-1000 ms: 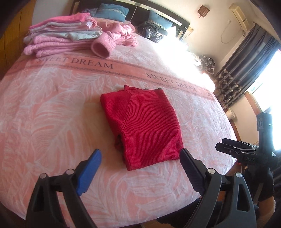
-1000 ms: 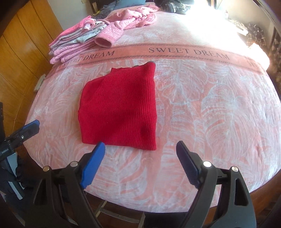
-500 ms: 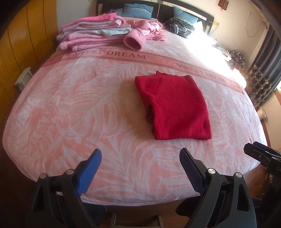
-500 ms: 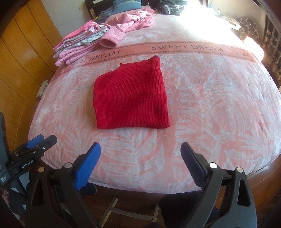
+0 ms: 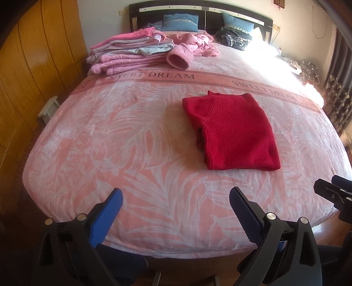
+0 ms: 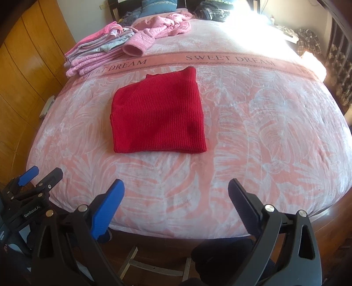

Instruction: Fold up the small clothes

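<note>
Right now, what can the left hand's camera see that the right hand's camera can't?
Only the left wrist view shows the whole black headboard and both blue pillows against it.

Only the right wrist view shows the metal frame bars on the floor under the bed's foot.

Both show the folded red knitted sweater lying flat on the pink leaf-patterned blanket, the stack of folded pink and grey clothes, and both grippers, left and right, open and empty.

— Room condition?
— Bedroom. Large bed (image 5: 154, 143) under a pink leaf-print blanket lettered "SWEET DREAM". Dark headboard (image 5: 198, 13) against a pale wall (image 5: 103, 19).
— Sides?
— Wooden panelling (image 5: 33, 66) on one side, patterned dark curtains (image 5: 338, 96) opposite. Strong sunlight (image 5: 270, 57) falls across the far corner.
</note>
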Demonstrator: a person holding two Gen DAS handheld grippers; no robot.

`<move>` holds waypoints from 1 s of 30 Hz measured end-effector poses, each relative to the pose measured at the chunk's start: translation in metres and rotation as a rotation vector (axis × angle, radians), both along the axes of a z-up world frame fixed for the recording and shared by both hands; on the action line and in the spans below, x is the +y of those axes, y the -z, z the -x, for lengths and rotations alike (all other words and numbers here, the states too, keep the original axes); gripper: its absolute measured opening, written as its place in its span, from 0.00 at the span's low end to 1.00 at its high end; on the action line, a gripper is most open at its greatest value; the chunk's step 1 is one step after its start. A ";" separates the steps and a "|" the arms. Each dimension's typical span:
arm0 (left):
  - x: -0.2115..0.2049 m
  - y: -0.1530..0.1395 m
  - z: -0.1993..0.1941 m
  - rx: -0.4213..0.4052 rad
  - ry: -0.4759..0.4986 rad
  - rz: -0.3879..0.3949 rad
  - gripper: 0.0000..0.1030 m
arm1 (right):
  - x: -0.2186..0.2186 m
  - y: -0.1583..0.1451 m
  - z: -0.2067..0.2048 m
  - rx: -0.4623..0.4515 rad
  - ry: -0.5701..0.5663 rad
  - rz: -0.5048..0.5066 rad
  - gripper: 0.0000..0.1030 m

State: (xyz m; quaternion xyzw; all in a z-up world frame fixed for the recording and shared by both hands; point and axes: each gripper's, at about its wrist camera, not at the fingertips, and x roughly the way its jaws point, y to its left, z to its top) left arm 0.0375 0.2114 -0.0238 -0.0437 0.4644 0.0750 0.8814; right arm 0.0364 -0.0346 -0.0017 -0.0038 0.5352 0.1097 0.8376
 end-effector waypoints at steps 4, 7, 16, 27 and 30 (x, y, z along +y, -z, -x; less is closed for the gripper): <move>-0.002 0.000 0.002 -0.011 -0.011 -0.036 0.95 | 0.002 0.005 0.001 0.012 0.002 0.005 0.92; -0.004 0.001 0.002 -0.012 -0.010 -0.047 0.95 | 0.003 0.009 0.000 0.030 0.004 0.000 0.92; -0.013 0.007 0.002 0.003 0.009 -0.078 0.95 | 0.011 0.022 0.002 0.067 -0.006 0.016 0.92; -0.012 0.018 -0.002 0.045 -0.008 -0.082 0.95 | 0.012 0.028 0.001 0.092 -0.004 0.005 0.92; -0.012 0.018 -0.003 0.044 -0.010 -0.083 0.95 | 0.008 0.027 0.001 0.088 0.011 -0.005 0.92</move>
